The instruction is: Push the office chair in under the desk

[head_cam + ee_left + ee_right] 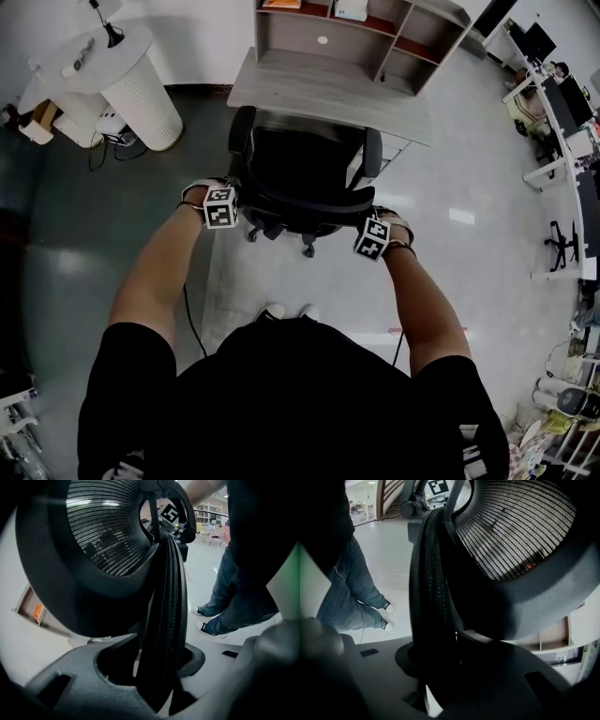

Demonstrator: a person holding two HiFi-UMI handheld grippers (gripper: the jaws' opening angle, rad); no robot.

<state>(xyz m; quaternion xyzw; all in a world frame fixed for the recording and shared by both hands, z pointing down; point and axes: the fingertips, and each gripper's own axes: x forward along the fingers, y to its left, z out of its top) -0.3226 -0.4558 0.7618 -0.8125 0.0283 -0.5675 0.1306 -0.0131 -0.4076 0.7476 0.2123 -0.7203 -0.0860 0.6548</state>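
Observation:
A black mesh office chair stands in front of the grey desk, its seat partly under the desktop. My left gripper clamps the left edge of the backrest, and my right gripper clamps the right edge. In the left gripper view the backrest's ribbed black rim runs between the jaws of the left gripper, with the mesh headrest above. In the right gripper view the same rim sits between the jaws of the right gripper.
A shelf unit stands on the desk. A white ribbed round stand is at the back left. More desks with monitors line the right side. The person's shoes are just behind the chair's wheeled base.

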